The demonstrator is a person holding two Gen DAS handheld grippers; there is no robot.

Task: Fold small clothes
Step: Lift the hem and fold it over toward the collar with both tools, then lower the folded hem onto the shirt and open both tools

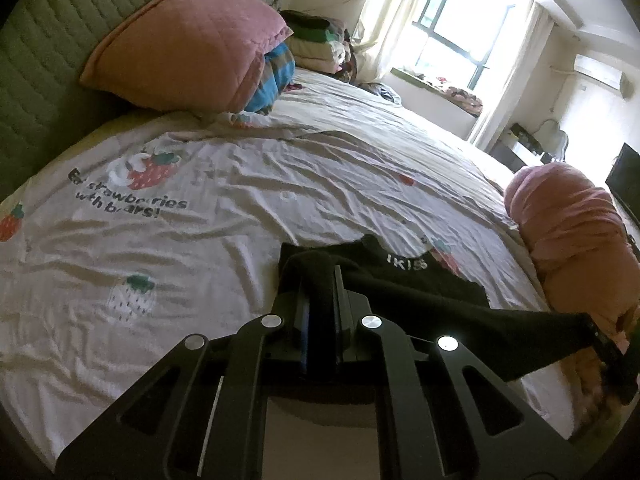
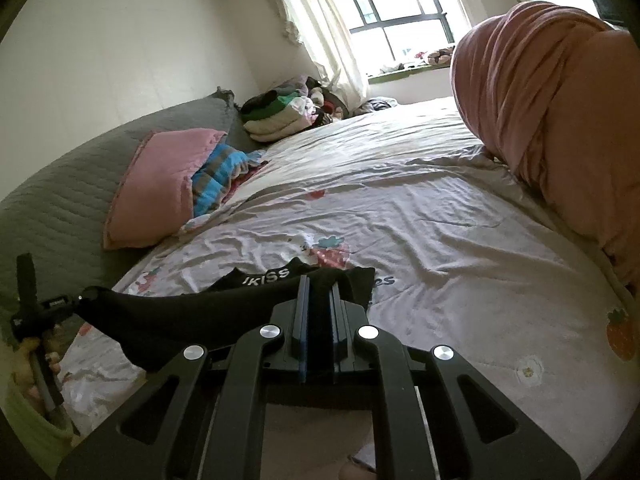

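Observation:
A small black garment [image 1: 420, 284] with white lettering on its waistband is stretched between my two grippers, just above the strawberry-print bed sheet [image 1: 200, 248]. My left gripper [image 1: 320, 276] is shut on one end of the cloth. My right gripper [image 2: 320, 284] is shut on the other end of the garment [image 2: 180, 312]. The right gripper shows at the far right of the left wrist view [image 1: 604, 344]. The left gripper shows at the far left of the right wrist view [image 2: 60, 304]. The far part of the garment rests on the sheet.
A pink pillow [image 1: 188, 44] and a blue striped blanket [image 1: 272, 76] lie by the green quilted headboard [image 1: 36, 80]. A stack of folded clothes [image 2: 280, 112] sits near the window. A rolled pink duvet [image 2: 552, 112] lies along the bed's edge.

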